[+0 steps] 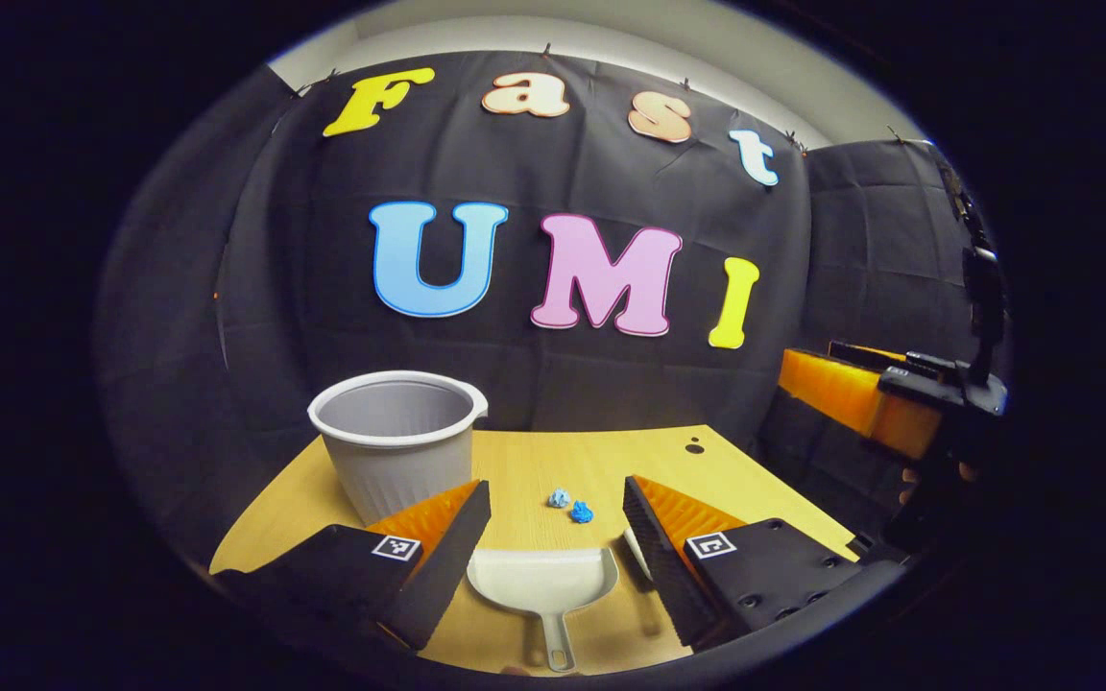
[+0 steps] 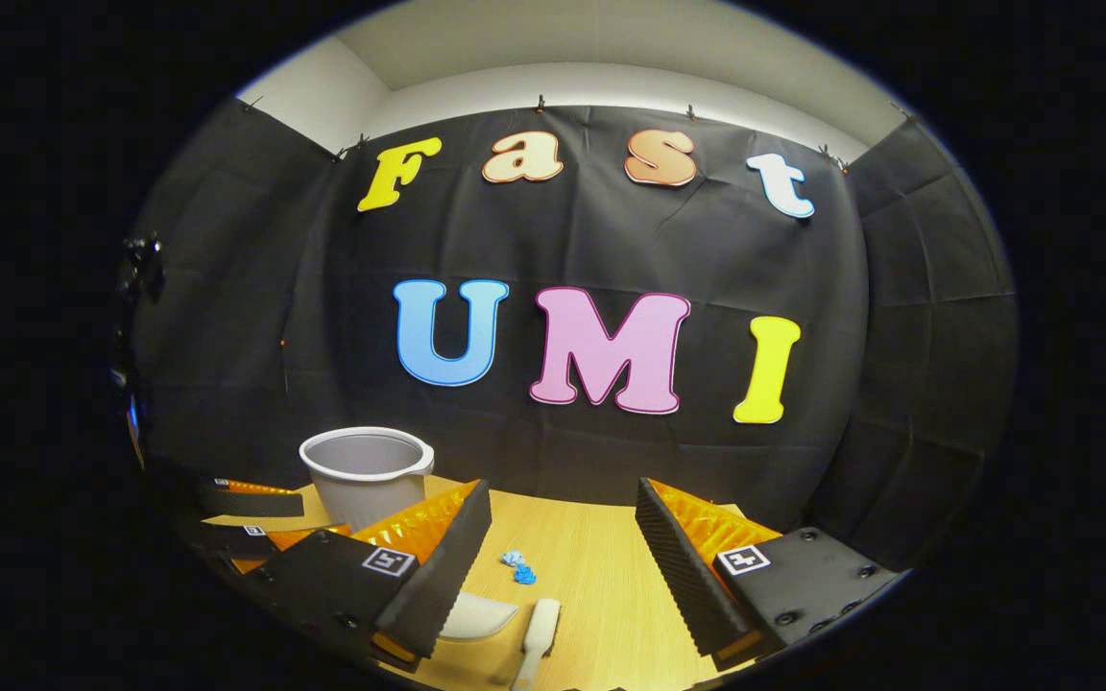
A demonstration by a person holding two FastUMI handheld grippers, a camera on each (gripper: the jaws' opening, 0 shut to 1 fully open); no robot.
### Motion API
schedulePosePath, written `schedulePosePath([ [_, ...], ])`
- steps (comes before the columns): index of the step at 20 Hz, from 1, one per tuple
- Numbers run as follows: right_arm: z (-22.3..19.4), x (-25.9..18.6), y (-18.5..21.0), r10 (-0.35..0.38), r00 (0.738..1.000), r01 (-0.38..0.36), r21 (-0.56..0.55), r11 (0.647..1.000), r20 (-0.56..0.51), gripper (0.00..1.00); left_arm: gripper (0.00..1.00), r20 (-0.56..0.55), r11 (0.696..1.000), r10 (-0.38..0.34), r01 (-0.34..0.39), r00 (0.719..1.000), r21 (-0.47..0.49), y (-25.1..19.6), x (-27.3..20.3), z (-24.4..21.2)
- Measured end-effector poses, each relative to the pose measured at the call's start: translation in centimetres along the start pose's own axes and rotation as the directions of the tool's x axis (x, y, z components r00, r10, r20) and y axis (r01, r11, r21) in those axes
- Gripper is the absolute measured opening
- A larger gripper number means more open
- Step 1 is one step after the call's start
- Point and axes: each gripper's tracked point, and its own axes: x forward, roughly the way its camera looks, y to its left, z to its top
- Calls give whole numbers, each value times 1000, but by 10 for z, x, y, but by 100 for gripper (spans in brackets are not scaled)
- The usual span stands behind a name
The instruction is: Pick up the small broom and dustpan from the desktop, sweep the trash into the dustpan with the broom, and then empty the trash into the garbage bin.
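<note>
The white dustpan [image 1: 541, 579] lies flat on the wooden desktop [image 1: 553, 451], handle toward me, just below my left gripper [image 1: 556, 488], whose fingers stand wide apart with nothing between them. Two small blue crumpled trash pieces [image 1: 570, 505] lie just beyond the pan's mouth. The grey bin [image 1: 395, 441] stands upright at the far left. In the right gripper view, the white broom [image 2: 538, 626] lies next to the dustpan [image 2: 476, 614], with the trash [image 2: 517, 566] beyond them. My right gripper [image 2: 563, 494] hovers open and holds nothing.
The right gripper [image 1: 812, 365] hangs off the desk's right side, held by a hand. The left gripper [image 2: 308, 518] sits low beside the bin [image 2: 368, 475]. A small hole [image 1: 694, 447] marks the desktop's far right corner. Black cloth walls close in behind.
</note>
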Motion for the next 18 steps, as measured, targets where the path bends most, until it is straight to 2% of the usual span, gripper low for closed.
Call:
schedulePosePath([
  [2,-9,4,-12,12,1000,-12,13,1000,-16,98,83,-124,1000,12,-16,992,-25,-2,14,-32],
  [3,-13,6,-18,16,1000,-16,22,1000,-25,98,83,-215,998,11,-23,977,-52,-6,17,-53],
  [5,-21,8,-33,19,999,-18,31,999,-36,98,85,-377,992,-35,-12,926,-122,-17,26,-95],
  [7,-32,9,-46,28,998,-25,51,998,-56,98,86,-494,987,-44,-37,868,-153,-21,29,-128],
  [9,-49,11,-54,49,994,-44,48,998,-99,98,85,-600,986,-23,-81,799,-147,-17,45,-160],
  [12,-78,10,-62,100,982,-94,43,995,-158,98,84,-751,986,4,-129,661,-109,-15,50,-207],
  [15,-108,9,-64,175,958,-144,147,979,-229,98,86,-829,976,34,-199,558,-93,-8,64,-226],
  [16,-124,11,-66,198,943,-151,186,971,-268,98,86,-847,971,47,-222,529,-85,-5,70,-231],
  [18,-164,7,-67,241,887,-140,266,954,-395,98,86,-879,963,58,-259,473,-76,-1,80,-236],
])
